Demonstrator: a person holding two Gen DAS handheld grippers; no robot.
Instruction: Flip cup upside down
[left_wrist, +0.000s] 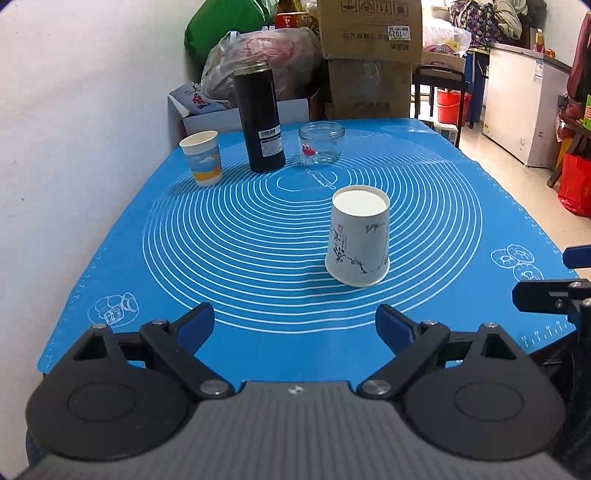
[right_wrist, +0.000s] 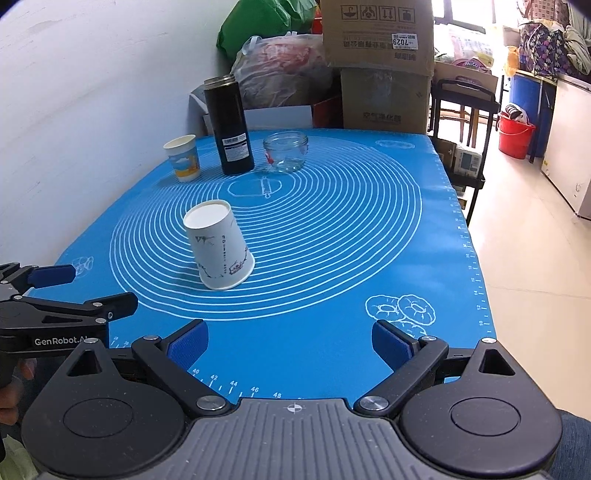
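The white paper cup (left_wrist: 357, 236) sits upside down on the blue mat (left_wrist: 258, 343), rim on the mat and flat white base facing up, inside the mat's white rings and a little toward the near side — nothing is touching it. The left gripper (left_wrist: 295, 326) hangs low over the near edge of the mat with its blue-padded fingers (left_wrist: 194, 325) spread wide and nothing between them; the cup stands just beyond them, a touch toward the right finger. From the right wrist camera the same cup (right_wrist: 219, 249) shows ahead and to the left, leaning a bit in the fisheye picture, and the right gripper (right_wrist: 290, 341) is released too, pads apart over bare mat near the printed ruler marks. The left gripper is also seen from the side there (right_wrist: 64, 291), at the left edge, fingers parted. Along the far side of the mat — well apart from the white cup — stand a second paper cup (left_wrist: 202, 158) with a blue and orange print, upright and open at the top, a tall black bottle (left_wrist: 259, 118) just beside it, and a clear glass jar (left_wrist: 320, 143) with a small red figure on it. Behind the table are stacked cardboard boxes (left_wrist: 369, 55) and plastic bags (left_wrist: 266, 59).
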